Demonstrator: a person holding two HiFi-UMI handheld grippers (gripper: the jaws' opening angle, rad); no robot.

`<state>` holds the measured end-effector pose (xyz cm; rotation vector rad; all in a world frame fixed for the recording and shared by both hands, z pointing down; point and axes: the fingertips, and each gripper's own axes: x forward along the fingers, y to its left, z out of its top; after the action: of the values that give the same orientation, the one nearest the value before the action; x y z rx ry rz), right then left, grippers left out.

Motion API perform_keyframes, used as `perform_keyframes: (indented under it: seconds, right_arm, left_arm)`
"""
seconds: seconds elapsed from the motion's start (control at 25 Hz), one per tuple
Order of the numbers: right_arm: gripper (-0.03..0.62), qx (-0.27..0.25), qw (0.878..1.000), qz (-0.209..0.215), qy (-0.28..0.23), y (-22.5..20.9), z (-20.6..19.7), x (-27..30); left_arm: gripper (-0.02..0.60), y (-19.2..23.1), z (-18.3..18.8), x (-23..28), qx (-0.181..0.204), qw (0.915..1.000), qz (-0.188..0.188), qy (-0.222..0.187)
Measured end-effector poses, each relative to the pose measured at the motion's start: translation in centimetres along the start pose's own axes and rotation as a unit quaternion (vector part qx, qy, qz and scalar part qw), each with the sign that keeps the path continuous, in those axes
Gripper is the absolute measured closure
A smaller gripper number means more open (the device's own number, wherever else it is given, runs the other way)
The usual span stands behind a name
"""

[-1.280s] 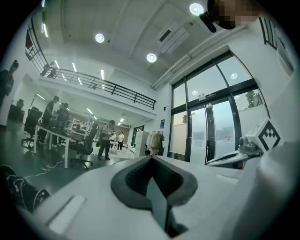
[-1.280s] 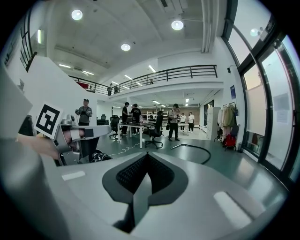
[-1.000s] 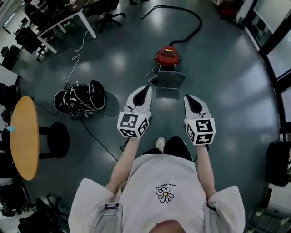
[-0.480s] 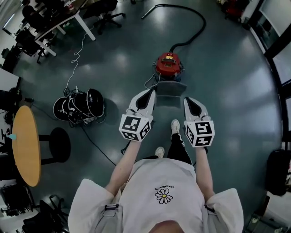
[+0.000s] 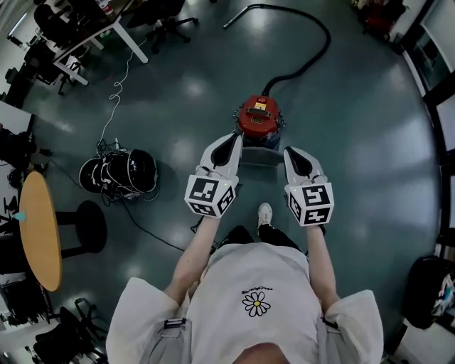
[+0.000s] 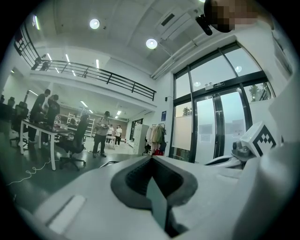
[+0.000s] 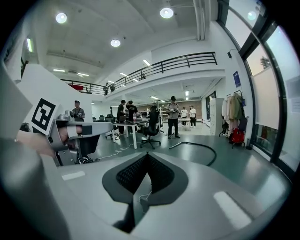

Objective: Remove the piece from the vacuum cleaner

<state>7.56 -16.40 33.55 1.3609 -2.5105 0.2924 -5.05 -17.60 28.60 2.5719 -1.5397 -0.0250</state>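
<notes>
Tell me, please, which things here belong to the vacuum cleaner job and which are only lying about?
Job: red vacuum cleaner, its black hose, left gripper, right gripper, both shut.
Lying about: black gear with cables, round wooden table, office chair.

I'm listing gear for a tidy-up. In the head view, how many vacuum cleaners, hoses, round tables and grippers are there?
Vacuum cleaner: 1
Hose: 1
Round table: 1
Grippers: 2 (left gripper, right gripper)
Total: 5
</notes>
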Motion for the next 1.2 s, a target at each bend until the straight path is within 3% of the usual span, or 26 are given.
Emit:
perform_keyframes:
  seconds: [0.44, 0.56, 0.68, 0.8, 0.92, 1.08, 1.2]
  right_arm:
    - [0.568, -0.008, 0.999, 0.016, 0.027, -4.6, 1.6, 8.4]
    - [0.568, -0.013, 0.999, 0.017, 0.043, -5.6, 1.3, 10.5]
    - [0.568, -0.014, 0.998, 0.015, 0.066, -7.1, -0.5, 13.0]
    - [0.568, -0.014, 0.996, 0.014, 0.088, -8.7, -4.0, 16.7]
    - [0.568, -0.032, 0.993, 0.025, 0.114, -9.5, -9.3, 20.6]
    - [0.523, -0.06, 0.981, 0.059, 0.173, -10.3, -18.2, 25.1]
    - [0.447, -0.083, 0.962, 0.091, 0.242, -10.1, -26.2, 27.3]
  left_arm:
    - [0.578, 4.9, -2.1, 7.6, -0.005, 0.9987, 0.008, 0.049]
    - [0.578, 6.3, -4.0, 10.4, 0.017, 0.9962, -0.009, 0.085]
    - [0.58, 8.0, -8.0, 13.7, 0.046, 0.9878, -0.035, 0.144]
    - [0.58, 11.2, -14.6, 17.5, 0.08, 0.9717, -0.058, 0.215]
    - [0.58, 14.4, -23.6, 20.7, 0.11, 0.9507, -0.069, 0.282]
    - [0.58, 17.5, -35.8, 24.7, 0.146, 0.9132, -0.09, 0.369]
    - [0.58, 19.0, -42.8, 26.8, 0.173, 0.8822, -0.117, 0.422]
